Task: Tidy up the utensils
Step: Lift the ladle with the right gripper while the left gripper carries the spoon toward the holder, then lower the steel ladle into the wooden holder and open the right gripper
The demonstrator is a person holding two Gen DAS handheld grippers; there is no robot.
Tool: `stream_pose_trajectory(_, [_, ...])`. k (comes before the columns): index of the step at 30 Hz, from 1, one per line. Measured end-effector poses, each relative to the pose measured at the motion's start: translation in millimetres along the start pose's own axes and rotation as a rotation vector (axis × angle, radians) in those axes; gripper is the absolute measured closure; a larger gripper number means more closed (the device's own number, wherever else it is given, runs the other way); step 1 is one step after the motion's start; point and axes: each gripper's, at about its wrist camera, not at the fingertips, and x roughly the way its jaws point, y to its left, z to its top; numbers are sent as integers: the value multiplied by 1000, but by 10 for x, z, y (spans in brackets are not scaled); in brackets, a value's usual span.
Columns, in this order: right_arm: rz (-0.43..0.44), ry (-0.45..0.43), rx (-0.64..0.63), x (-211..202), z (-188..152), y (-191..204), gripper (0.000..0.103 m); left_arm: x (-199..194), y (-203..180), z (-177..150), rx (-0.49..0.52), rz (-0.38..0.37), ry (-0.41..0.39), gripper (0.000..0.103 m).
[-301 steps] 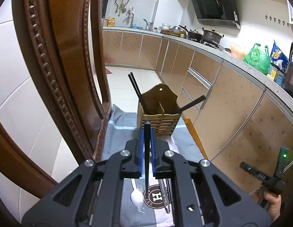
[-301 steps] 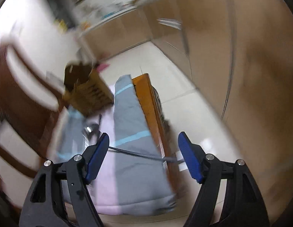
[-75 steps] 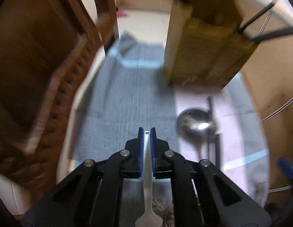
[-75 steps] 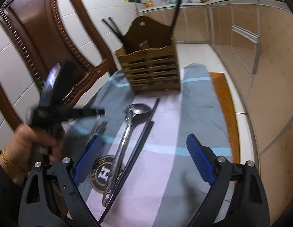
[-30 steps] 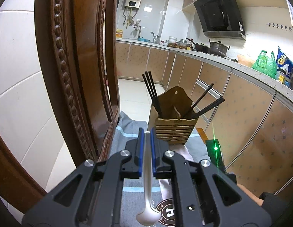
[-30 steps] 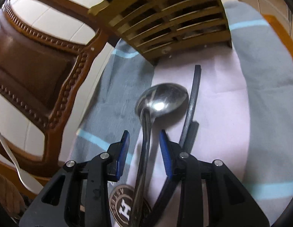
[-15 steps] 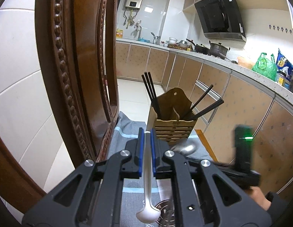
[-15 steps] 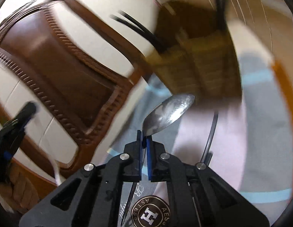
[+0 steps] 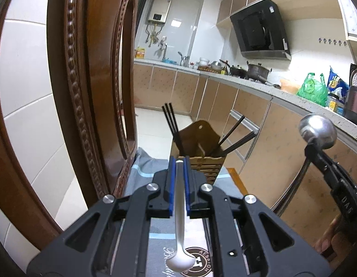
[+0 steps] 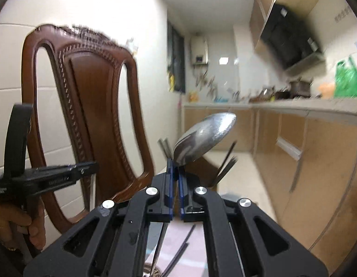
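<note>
Sticking up beyond the right claw (image 10: 175, 184), the metal ladle (image 10: 203, 136) bowl.

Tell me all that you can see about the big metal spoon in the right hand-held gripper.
The large shiny steel spoon has an oval bowl, dulled and smudged in places, and a slim handle. The right hand-held gripper is shut on the handle just below the bowl; the bowl tilts up and rightward, clear of the cloth. The handle hangs down behind the jaws. Nothing else touches it.

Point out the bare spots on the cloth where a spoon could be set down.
The grey cloth between the chair back and the wooden utensil holder is bare. Nearer the grippers it is crowded: the round logo and black chopsticks lie there.
</note>
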Motion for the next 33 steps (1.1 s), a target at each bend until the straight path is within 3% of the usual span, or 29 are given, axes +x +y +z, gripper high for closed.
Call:
stream_pose_trajectory(6, [-22, 27, -4, -47, -32, -109, 99, -6, -84, -30, 17, -7, 7, 96])
stream_pose_trajectory(15, [-33, 39, -8, 35, -20, 44, 98, 62, -104, -47, 37, 6, 16, 96])
stream_pose_trajectory(21, [-96, -37, -6, 156, 277, 2, 98, 168, -1, -35, 6, 10, 20, 96])
stream_pose_trajectory(27, [-217, -131, -8, 739, 769, -119, 98, 239, 68, -35, -4, 13, 26, 96])
stream_pose_trajectory(33, [-339, -103, -18, 1651, 753, -306, 98, 255, 148, -28, -15, 16, 34, 96])
